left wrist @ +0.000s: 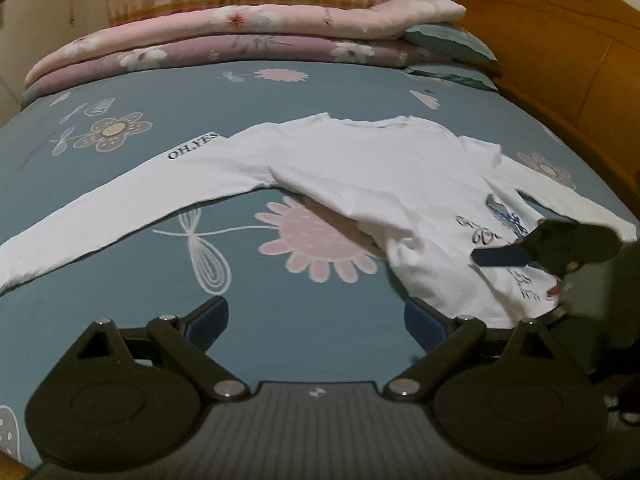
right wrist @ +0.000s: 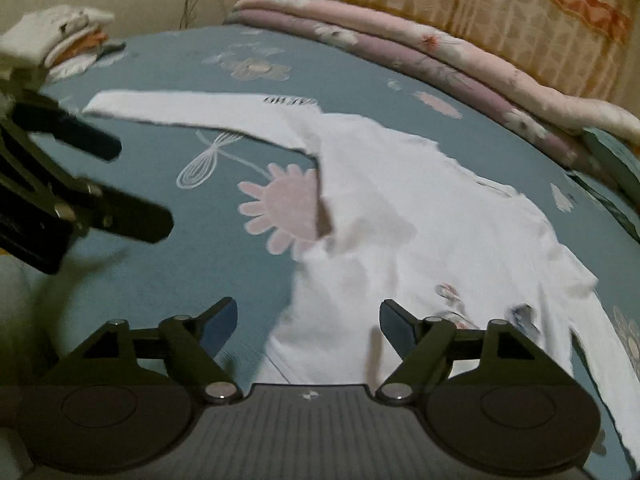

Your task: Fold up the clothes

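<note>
A white long-sleeved shirt (left wrist: 360,168) lies on the teal flowered bed sheet (left wrist: 140,208). One sleeve with black lettering stretches left, and the body is partly folded over with its print facing up at the right. My left gripper (left wrist: 318,316) is open over bare sheet, its right finger at the shirt's near edge. In the right wrist view the left gripper (right wrist: 132,184) hangs open at the left. My right gripper (right wrist: 308,320) is open above the hem of the shirt (right wrist: 420,240), pressing on nothing. Its blue-padded finger (left wrist: 498,258) hovers over the print.
Folded pink and mauve quilts (left wrist: 240,36) line the far side of the bed, with teal pillows (left wrist: 452,40) beside a wooden headboard (left wrist: 560,60). A stack of folded clothes (right wrist: 52,48) sits at the far left corner. A curtain hangs behind.
</note>
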{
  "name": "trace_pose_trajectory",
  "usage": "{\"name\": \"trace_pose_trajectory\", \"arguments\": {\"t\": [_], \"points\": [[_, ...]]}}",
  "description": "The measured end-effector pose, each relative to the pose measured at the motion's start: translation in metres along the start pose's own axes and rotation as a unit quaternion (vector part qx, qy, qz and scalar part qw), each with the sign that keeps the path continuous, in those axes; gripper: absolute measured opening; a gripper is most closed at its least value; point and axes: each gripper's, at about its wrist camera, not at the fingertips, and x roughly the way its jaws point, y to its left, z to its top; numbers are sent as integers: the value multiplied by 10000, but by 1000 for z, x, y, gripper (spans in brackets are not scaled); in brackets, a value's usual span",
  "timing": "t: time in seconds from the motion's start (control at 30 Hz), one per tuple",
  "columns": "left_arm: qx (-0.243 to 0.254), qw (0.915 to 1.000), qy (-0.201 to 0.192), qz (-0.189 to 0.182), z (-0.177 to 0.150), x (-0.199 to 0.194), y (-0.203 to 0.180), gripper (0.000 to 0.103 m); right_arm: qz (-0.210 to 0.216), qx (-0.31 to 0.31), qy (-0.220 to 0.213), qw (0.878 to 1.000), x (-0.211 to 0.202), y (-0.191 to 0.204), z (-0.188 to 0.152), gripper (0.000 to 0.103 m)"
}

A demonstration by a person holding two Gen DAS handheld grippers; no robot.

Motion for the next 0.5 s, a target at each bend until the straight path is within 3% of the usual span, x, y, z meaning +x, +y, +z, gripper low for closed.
{"name": "trace_pose_trajectory", "arguments": {"t": [0.07,0.2,0.37,0.5], "points": [[-46,10000,-9,8,1,1,3,95,-357,-424,82,9984,12,12,-3,82],[-44,10000,-9,-34,2,6,3,95,-923,-487,-74,9945,7,-8,-9,82],[150,9995,17,-285,4,20,-13,95,-1365,237,-56,9903,-6,-70,-18,82],[407,9979,104,-496,5,30,-33,95,-1779,621,257,9817,8,-113,-35,82]]}}
